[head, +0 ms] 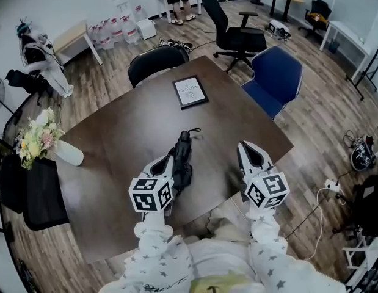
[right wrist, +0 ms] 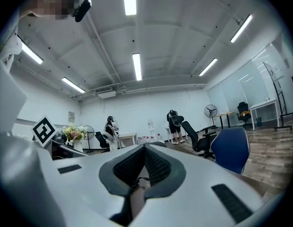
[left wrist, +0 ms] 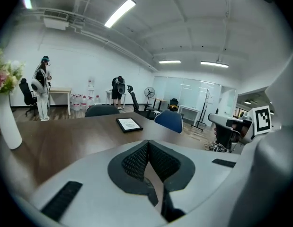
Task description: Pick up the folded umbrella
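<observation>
Both tongs sit at the near edge of the dark wooden surface (head: 115, 139). My left tongs (head: 167, 162) are pressed together with nothing between them, and my right tongs (head: 248, 151) are closed and empty too. The folded umbrella (head: 184, 157), black, lies on the surface just right of my left tongs, between the two. Ahead of both lies a framed card (head: 190, 92); its print is too small to read.

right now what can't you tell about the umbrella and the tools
Umbrella: partly covered by left tool in head view; contact unclear.
Umbrella: outside both gripper views, which look over the table.
Framed print: text too small, head view.
</observation>
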The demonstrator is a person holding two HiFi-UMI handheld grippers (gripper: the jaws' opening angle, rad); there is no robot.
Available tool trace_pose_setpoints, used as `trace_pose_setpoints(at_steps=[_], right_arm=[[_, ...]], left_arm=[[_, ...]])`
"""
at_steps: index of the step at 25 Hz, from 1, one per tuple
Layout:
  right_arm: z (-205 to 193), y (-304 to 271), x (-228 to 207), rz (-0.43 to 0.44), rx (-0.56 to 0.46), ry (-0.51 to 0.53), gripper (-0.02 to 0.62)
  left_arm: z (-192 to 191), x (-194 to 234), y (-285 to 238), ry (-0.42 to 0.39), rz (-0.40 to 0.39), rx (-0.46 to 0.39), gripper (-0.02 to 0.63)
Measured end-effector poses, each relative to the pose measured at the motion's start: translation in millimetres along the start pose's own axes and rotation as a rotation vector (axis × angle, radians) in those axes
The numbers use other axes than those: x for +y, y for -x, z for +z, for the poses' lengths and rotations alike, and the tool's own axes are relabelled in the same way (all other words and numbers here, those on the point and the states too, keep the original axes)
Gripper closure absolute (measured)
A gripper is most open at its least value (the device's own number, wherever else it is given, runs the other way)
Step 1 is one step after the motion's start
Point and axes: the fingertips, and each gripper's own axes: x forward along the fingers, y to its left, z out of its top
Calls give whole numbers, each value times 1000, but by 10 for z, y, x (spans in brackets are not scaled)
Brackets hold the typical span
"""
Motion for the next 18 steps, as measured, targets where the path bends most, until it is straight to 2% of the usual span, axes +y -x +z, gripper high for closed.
trace_pose_setpoints(at_steps=[6, 14, 16, 18], right_arm=[[-60, -270, -164, 71, 25, -8, 574], [-224, -504, -15, 120, 68, -35, 574], [-242, -542, -20, 116, 79, -41, 574], [-264, -586, -43, 106, 86, -50, 574]], left_arm=[[-212, 97, -333, -31, 77, 162, 580], [-342, 360, -509, -6, 106, 276, 575], [-391, 392, -582, 8, 95, 308, 492], [-449, 415, -670, 11, 76, 344, 475]])
